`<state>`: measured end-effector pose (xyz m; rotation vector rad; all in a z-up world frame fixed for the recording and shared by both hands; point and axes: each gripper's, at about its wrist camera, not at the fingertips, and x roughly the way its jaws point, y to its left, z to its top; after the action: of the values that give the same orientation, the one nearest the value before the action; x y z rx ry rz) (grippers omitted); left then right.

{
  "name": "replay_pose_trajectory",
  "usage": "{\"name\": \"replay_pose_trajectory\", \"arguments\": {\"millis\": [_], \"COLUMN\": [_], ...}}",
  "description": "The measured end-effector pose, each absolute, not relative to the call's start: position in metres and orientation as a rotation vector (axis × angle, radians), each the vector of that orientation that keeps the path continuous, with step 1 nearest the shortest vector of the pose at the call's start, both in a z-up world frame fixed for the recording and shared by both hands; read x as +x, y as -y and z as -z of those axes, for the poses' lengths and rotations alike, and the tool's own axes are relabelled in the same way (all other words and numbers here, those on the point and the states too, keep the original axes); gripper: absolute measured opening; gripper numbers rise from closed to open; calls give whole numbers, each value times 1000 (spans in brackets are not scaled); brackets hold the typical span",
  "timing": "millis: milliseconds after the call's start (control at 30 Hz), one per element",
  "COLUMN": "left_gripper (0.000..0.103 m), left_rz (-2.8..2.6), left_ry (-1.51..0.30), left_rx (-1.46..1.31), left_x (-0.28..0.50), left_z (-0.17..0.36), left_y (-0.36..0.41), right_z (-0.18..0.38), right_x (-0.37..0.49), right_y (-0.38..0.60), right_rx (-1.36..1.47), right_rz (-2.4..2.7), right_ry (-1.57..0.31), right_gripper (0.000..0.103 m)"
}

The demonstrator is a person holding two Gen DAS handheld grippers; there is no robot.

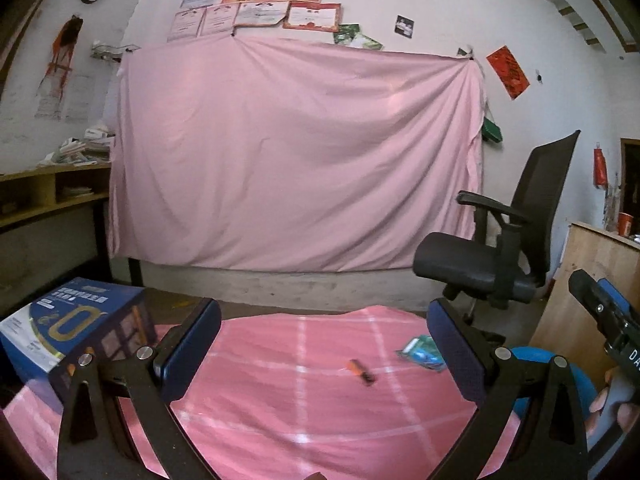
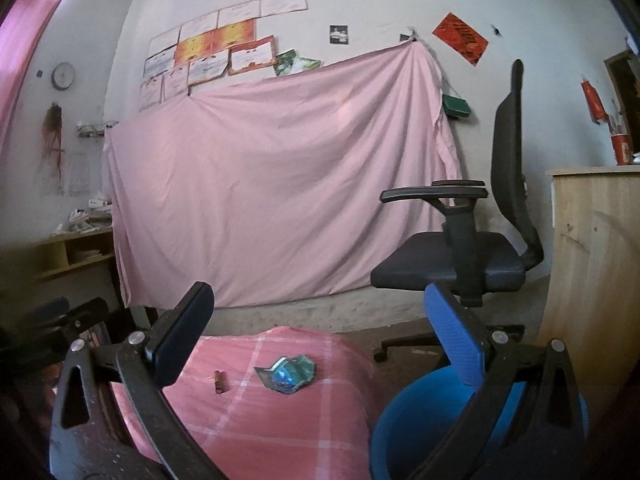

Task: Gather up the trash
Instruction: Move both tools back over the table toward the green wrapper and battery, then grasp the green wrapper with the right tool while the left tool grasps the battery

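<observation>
Right wrist: both grippers [image 2: 316,332] [image 1: 324,344] gape empty; battery [image 2: 219,382] lies lengthwise away.

**A:** quick rundown of surfaces here. The pink checked cloth [image 1: 280,408] on the table looks like soft matt cotton, a bit rumpled. The pink sheet [image 1: 296,152] on the wall is thinner fabric, creased, faint sheen.

**B:** the crumpled wrapper [image 2: 286,372] is glossy foil or plastic film, catches the light. The small brown stick [image 2: 219,381] looks matt, can't tell the material.

**A:** blue bucket [image 2: 420,420] is smooth plastic. Blue box [image 1: 76,324] is printed glossy cardboard.

**B:** office chair [image 2: 452,256] has matt woven seat fabric and hard black plastic arms. Cabinet [image 2: 592,264] is bare pale wood with visible grain. Left gripper [image 1: 324,350] pads are textured blue rubber, with shiny metal rivets.
</observation>
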<state>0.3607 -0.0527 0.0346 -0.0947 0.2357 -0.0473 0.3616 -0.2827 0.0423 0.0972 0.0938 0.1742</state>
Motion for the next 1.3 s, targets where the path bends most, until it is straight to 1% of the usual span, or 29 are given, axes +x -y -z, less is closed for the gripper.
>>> {"name": "replay_pose_trajectory", "arguments": {"millis": [200,367,667,767,1000,1167,1267,1300], "left_gripper": [101,101,101,101,101,100,100,100], "left_rz": [23,13,18,34,60,90,112,128], "left_ry": [-243,-259,-336,-381,-544,-636,-669,-680], "left_rx": [-91,-107,-105,-119,-127,-128,-134,-134], "left_x": [363,376,414,429,464,480,485,486], "left_z": [-26,-20,-6,1,15,23,24,24], "left_y": [34,26,19,15,15,24,28,31], "right_z": [-35,-27,-1,12,38,47,52,52], "right_x": [373,396,464,489,532,539,543,543], "right_y": [260,247,247,248,231,230,228,227], "right_rx": [33,-18,-24,-7,-79,-85,-86,-88], "right_rz": [-178,-174,-195,-232,-266,-294,-315,-322], "right_ry": [-137,-218,-483,-576,-775,-845,-880,-884], "right_gripper": [103,103,103,103,103,95,89,85]}}
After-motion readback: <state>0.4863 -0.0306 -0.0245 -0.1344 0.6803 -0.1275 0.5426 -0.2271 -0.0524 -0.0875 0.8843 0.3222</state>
